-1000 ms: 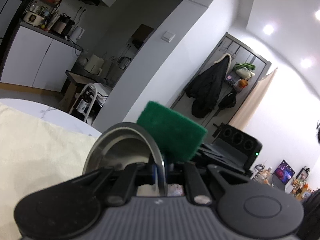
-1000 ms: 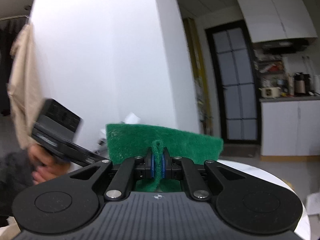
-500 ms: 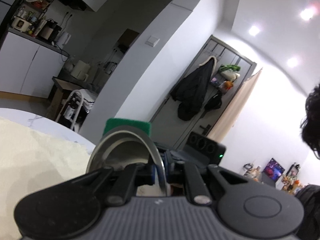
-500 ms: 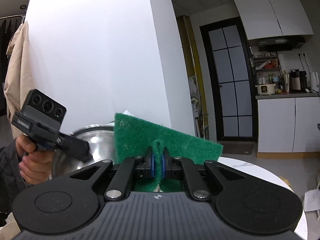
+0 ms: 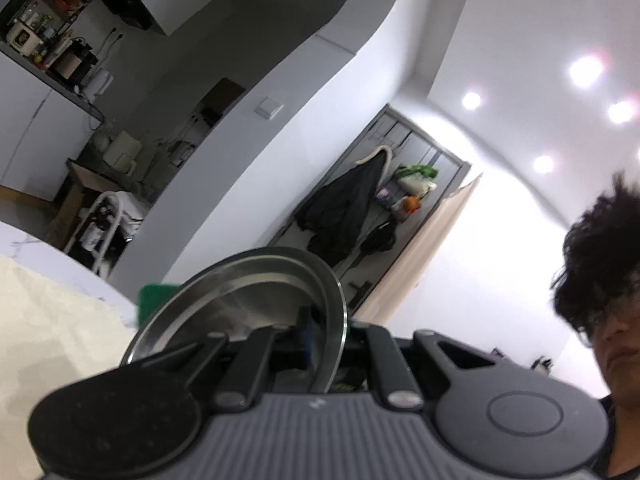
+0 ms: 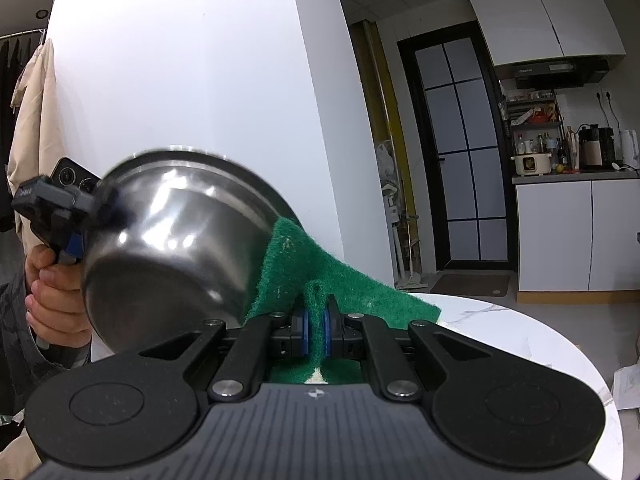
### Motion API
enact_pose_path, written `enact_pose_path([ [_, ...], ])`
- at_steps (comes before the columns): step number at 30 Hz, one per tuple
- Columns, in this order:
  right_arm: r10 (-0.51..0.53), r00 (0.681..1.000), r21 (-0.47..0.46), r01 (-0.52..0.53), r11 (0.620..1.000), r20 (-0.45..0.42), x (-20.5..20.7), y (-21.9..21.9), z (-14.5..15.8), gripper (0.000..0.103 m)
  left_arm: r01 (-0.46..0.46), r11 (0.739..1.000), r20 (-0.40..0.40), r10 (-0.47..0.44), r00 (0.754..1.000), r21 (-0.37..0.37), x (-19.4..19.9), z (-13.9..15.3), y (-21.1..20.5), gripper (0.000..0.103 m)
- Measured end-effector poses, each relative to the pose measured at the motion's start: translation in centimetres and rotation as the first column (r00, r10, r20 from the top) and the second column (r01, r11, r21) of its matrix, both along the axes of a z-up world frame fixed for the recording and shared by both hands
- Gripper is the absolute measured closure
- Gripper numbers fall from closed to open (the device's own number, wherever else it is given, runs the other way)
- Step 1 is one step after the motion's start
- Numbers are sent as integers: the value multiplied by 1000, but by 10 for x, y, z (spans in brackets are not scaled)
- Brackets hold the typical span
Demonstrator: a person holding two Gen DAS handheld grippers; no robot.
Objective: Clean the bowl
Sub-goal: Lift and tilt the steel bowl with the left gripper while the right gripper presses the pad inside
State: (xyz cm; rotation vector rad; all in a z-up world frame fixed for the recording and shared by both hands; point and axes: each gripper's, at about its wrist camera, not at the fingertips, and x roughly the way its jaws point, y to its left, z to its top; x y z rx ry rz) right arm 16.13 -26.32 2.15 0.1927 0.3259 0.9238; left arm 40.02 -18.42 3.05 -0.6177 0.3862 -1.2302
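Note:
A shiny steel bowl (image 5: 248,304) is held up in the air, tilted on edge, with my left gripper (image 5: 320,332) shut on its rim. From the right wrist view the bowl's outer side (image 6: 172,240) fills the left half, and the left gripper (image 6: 76,216) clamps its far rim, held by a hand (image 6: 52,300). My right gripper (image 6: 316,328) is shut on a green scouring pad (image 6: 320,276), whose upper left part presses against the bowl's outer wall. A corner of the green pad (image 5: 154,300) peeks out behind the bowl in the left wrist view.
A round white marble table (image 6: 512,340) lies below, with a cream cloth (image 5: 52,328) on it. A person's head (image 5: 600,264) is close at the right of the left wrist view. A kitchen counter (image 6: 576,236) and a coat rack (image 5: 352,208) stand far off.
The bowl has swung closer to the right gripper and now touches the green pad. In the left wrist view the pad has slipped from beside the bowl to behind it.

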Motion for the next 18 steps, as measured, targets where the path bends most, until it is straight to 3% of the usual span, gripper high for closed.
enact_pose_path([
  [7, 42, 999, -9, -42, 999, 4, -6, 9, -5, 95, 5, 987, -41, -11, 999, -159, 10, -14, 0, 95],
  [18, 97, 995, -41, -96, 995, 10, -17, 21, -4, 95, -53, 973, -75, 37, 996, -226, 21, -25, -3, 95],
])
